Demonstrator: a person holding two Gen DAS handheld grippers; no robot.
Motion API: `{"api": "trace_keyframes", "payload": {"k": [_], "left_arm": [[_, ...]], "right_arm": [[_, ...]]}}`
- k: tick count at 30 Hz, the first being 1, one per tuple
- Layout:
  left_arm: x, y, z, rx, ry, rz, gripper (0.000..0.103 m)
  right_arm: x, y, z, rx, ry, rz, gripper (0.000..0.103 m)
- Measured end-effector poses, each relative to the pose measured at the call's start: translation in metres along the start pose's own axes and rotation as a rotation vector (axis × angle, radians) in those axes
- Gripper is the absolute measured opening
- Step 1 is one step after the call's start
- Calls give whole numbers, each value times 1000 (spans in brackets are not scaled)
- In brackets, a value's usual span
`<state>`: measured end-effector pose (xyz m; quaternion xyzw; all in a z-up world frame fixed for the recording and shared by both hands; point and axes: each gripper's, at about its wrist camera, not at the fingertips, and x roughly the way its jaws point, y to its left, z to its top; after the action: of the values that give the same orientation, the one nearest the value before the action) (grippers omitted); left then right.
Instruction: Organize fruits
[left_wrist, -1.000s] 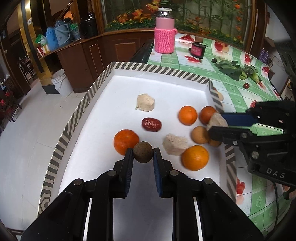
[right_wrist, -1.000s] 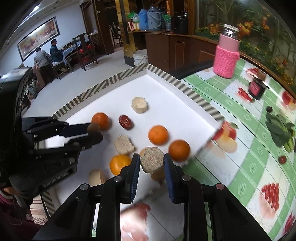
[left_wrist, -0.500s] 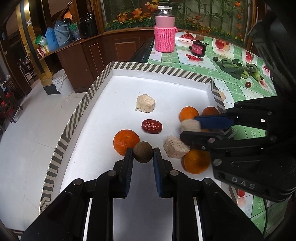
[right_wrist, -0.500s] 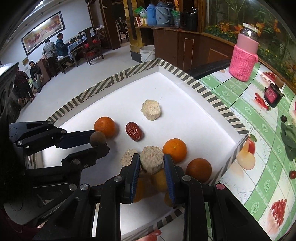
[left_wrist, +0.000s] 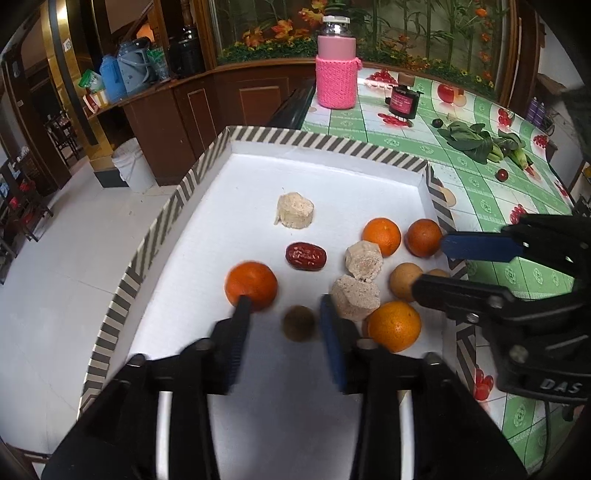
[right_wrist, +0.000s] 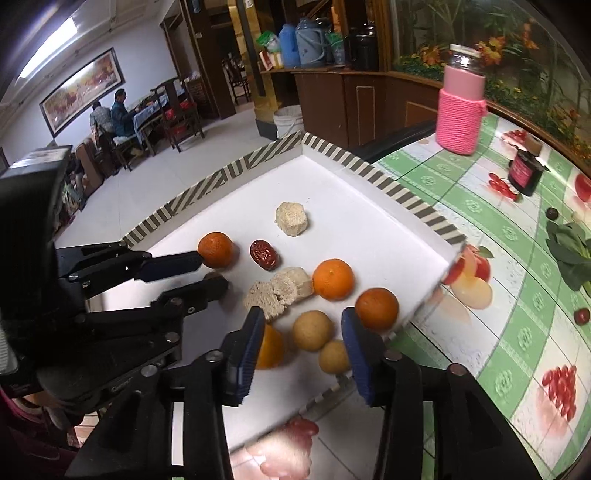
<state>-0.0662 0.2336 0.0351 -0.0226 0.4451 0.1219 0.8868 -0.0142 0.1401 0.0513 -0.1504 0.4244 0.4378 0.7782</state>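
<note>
- The left gripper (left_wrist: 283, 308) has its jaws spread wide; a small dark-brown round fruit (left_wrist: 298, 322), blurred, sits loose between them on the white tray with a striped rim (left_wrist: 162, 221).
- The right gripper (right_wrist: 302, 326) is also spread apart, gripping nothing, above 2 tan round fruits (right_wrist: 313, 329).
- 2 beige crumbly hexagonal cakes (left_wrist: 364, 258) touch each other mid-tray, between a red date (left_wrist: 306, 256) and 4 oranges (left_wrist: 394, 325).

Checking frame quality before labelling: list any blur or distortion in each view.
Left wrist view: the small brown fruit and left claw are motion-smeared, oranges sharp; right wrist view: foreground tablecloth smeared, tray rim bowed by fisheye.
</note>
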Motion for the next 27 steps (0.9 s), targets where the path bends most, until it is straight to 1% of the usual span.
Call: {"api": "trace_keyframes", "payload": {"k": [2,4,8,10,11,13,15,17,19,27], "left_arm": [[-5,-1,0,1,-31,19,59],[-8,-2,1,0,-49,30,60],[-9,-7,1,-4,-61,36,60],[-12,-10,1,-6,-76,38,60],[-13,-11,1,-8,-82,39,60],[-16,-14,1,-11,-96,40,65],[-19,-16,1,-16,-110,39,71],[-22,-19,2,-24,-125,44,72],[-23,-20,2,-38,-133,46,72],[-26,-31,1,-45,-138,43,72]], "right_arm": [[-7,-1,-5,14,-13,-4,49],[-13,-2,-10,35,-29,-12,59],[-25,-4,-17,57,-58,-44,65],[-30,-6,-21,63,-68,-59,71],[-33,-7,-23,72,-74,-66,72],[-37,-8,-27,87,-86,-73,74],[-40,-10,-31,93,-97,-101,76],[-43,-12,-34,100,-106,-124,79],[-45,-16,-38,121,-114,-125,81],[-45,-24,-48,153,-102,-134,82]]}}
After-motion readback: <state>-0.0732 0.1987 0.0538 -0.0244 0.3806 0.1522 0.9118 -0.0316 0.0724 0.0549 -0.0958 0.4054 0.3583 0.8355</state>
